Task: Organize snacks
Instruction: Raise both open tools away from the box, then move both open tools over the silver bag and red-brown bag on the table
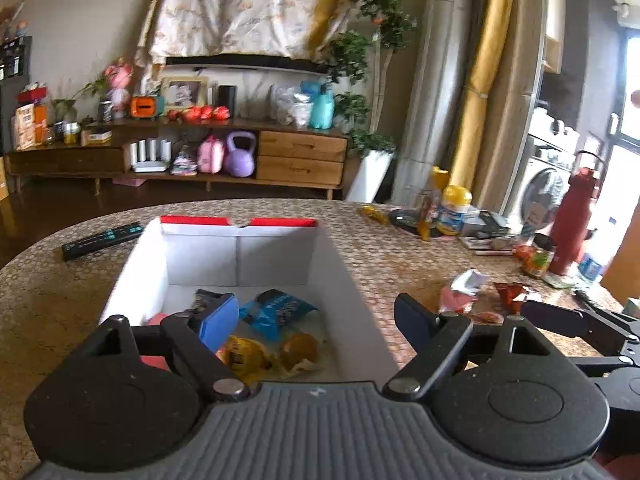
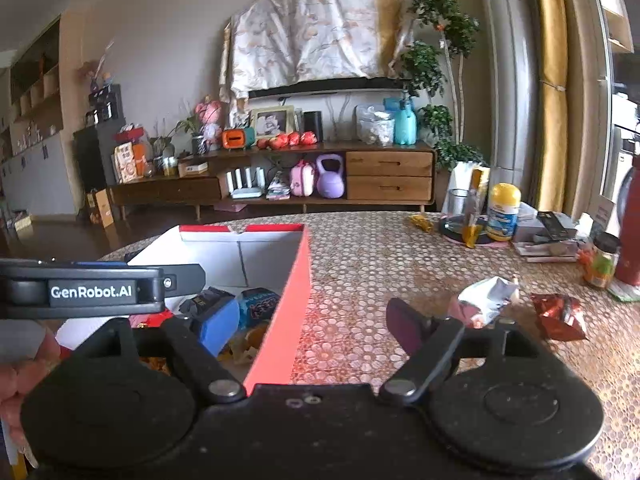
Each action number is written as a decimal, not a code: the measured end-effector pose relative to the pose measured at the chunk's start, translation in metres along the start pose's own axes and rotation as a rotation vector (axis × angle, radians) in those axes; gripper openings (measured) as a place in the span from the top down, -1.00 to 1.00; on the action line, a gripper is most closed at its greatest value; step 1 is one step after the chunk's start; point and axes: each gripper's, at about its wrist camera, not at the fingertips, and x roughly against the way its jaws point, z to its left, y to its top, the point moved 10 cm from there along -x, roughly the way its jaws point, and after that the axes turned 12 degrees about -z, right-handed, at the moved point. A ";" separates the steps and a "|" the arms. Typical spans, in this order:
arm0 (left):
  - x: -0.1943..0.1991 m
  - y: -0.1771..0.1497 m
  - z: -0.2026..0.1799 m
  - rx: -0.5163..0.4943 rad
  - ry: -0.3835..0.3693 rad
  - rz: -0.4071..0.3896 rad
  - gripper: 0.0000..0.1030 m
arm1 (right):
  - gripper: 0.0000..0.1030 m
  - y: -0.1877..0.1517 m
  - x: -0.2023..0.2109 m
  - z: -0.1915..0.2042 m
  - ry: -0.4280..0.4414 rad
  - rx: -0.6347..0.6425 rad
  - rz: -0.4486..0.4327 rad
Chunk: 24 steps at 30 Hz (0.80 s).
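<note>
A red box with a white inside (image 1: 276, 256) stands on the patterned table and holds several snacks: a blue packet (image 1: 276, 310), a yellow packet (image 1: 244, 356), a round bun in clear wrap (image 1: 300, 350) and a dark packet (image 1: 206, 298). My left gripper (image 1: 316, 316) is open and empty above the box's near end. My right gripper (image 2: 312, 320) is open and empty, straddling the box's red right wall (image 2: 288, 312). A pink and white packet (image 2: 480, 300) and a red foil packet (image 2: 558, 316) lie on the table to the right of the box.
A black remote (image 1: 102, 240) lies left of the box. At the table's far right stand a yellow-capped bottle (image 2: 504, 212), a glass (image 2: 458, 204), a small jar (image 2: 602, 260), a red flask (image 1: 572, 220) and loose papers. The left gripper's body (image 2: 100, 290) crosses the right wrist view.
</note>
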 end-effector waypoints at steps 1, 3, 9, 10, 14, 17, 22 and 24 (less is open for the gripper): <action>0.000 -0.001 -0.005 -0.005 -0.013 -0.001 -0.65 | -0.59 -0.001 0.003 -0.004 -0.009 -0.003 -0.006; 0.000 -0.002 -0.018 -0.020 -0.037 -0.006 -0.65 | -0.60 -0.003 0.008 -0.014 -0.031 -0.007 -0.015; -0.003 -0.006 -0.048 -0.047 -0.092 -0.017 -0.66 | -0.66 -0.012 0.017 -0.043 -0.104 -0.020 -0.027; -0.004 -0.007 -0.052 -0.048 -0.100 -0.018 -0.66 | -0.66 -0.014 0.019 -0.048 -0.115 -0.023 -0.029; -0.008 -0.010 -0.069 -0.057 -0.131 -0.017 -0.67 | -0.66 -0.023 0.025 -0.069 -0.162 -0.047 -0.031; -0.014 -0.012 -0.083 -0.068 -0.156 -0.013 -0.67 | -0.67 -0.028 0.029 -0.084 -0.197 -0.060 -0.034; -0.023 -0.015 -0.107 -0.076 -0.189 -0.014 -0.67 | -0.68 -0.036 0.033 -0.108 -0.250 -0.072 -0.035; -0.028 -0.018 -0.118 -0.080 -0.206 -0.014 -0.67 | -0.69 -0.038 0.034 -0.118 -0.270 -0.075 -0.035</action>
